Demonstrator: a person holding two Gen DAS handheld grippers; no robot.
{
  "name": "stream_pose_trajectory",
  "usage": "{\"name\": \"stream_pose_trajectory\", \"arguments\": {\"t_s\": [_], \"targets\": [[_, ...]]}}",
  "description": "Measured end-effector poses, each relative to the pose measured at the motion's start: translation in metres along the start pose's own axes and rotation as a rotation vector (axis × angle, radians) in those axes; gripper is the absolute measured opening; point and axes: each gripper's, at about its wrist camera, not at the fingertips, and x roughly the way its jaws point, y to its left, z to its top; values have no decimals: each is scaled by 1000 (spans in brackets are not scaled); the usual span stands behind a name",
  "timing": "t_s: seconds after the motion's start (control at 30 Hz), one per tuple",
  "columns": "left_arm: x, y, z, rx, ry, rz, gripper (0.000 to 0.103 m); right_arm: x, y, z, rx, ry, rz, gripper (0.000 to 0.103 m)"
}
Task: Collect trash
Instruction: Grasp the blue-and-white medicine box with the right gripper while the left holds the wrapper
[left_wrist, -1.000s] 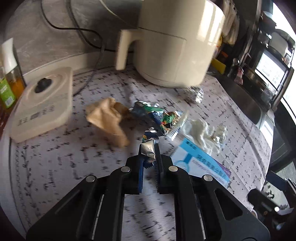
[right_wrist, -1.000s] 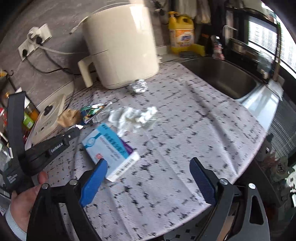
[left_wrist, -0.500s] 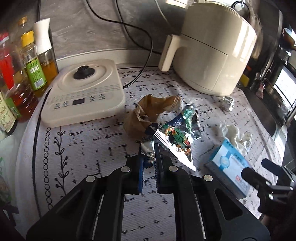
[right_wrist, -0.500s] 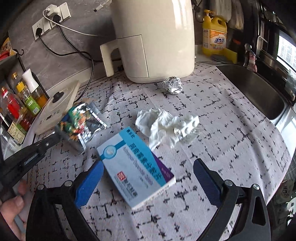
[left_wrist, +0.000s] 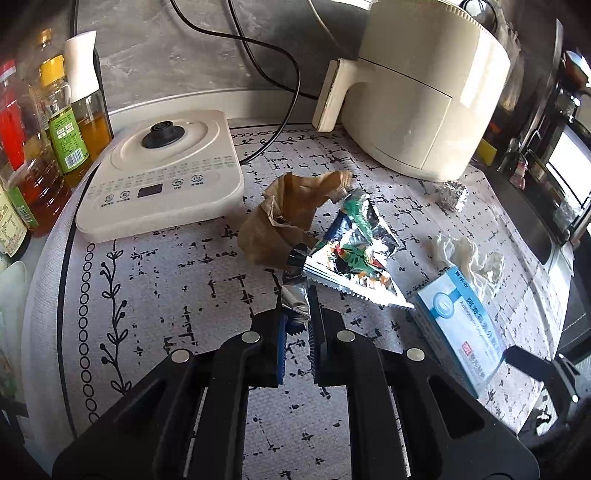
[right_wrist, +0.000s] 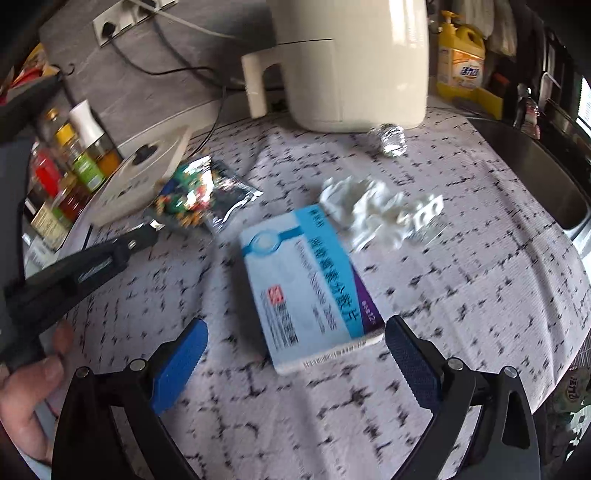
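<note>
**Counter trash: foil wrapper in left gripper, medicine box before right gripper**

Left gripper (left_wrist: 298, 314): black frame, blue ribbed pads, pressed together on the twisted silver corner of the snack wrapper (left_wrist: 354, 254). Wrapper is crinkled metallic foil printed green, red and white, with a serrated seam; its long axis runs from the pinched corner up and away to the far right, body lifted off the cloth. In the right wrist view the same wrapper (right_wrist: 192, 192) hangs at the tip of the left gripper (right_wrist: 153, 230), held in the left hand (right_wrist: 27, 398).

Right gripper (right_wrist: 295, 347): blue pads spread wide, holding nothing. The medicine box (right_wrist: 306, 284) lies flat on the cloth between and just beyond the pads; rectangular card, light blue and white with a purple side, long axis running near-right to far-left. This view is motion-blurred.

Other trash on the tablecloth (left_wrist: 166, 280) (woven, grey-white with black dashes, vine border at left):
- Crumpled brown paper bag (left_wrist: 288, 218), soft and creased, just behind the wrapper.
- Crumpled white tissue (right_wrist: 373, 210), just beyond the box's far end.
- Foil ball (right_wrist: 391, 140), near the base of the air fryer.

Surroundings: cream air fryer (left_wrist: 417, 99), smooth and rounded, handle toward the left, at the far edge. Flat cream induction cooker (left_wrist: 162, 173) at far left; oil bottles (left_wrist: 62, 122) beside it. Sink (right_wrist: 535, 155) at far right. Open cloth lies near left of the wrapper and right of the box.
</note>
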Motion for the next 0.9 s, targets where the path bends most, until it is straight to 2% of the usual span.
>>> {"name": "stream_pose_trajectory", "arguments": {"t_s": [0.27, 0.47, 0.5, 0.53, 0.57, 0.67, 0.9], "targets": [[-1, 0, -4, 6, 1, 7, 11, 1, -1, 1, 4, -13, -41, 95], [-1, 4, -4, 1, 12, 12, 11, 20, -3, 7, -11, 18, -81, 95], [-1, 4, -5, 1, 14, 11, 11, 22, -3, 7, -10, 25, -80, 90], [-1, 3, -5, 2, 15, 9, 11, 23, -4, 7, -10, 35, -76, 77], [-2, 3, -6, 2, 15, 7, 11, 22, -3, 7, -17, 30, -92, 70], [-3, -2, -8, -1, 9, -15, 11, 14, -7, 7, -4, 21, -74, 68], [-9, -24, -14, 18, -14, -58, 11, -10, -16, 2, 5, -16, -93, 67]]}}
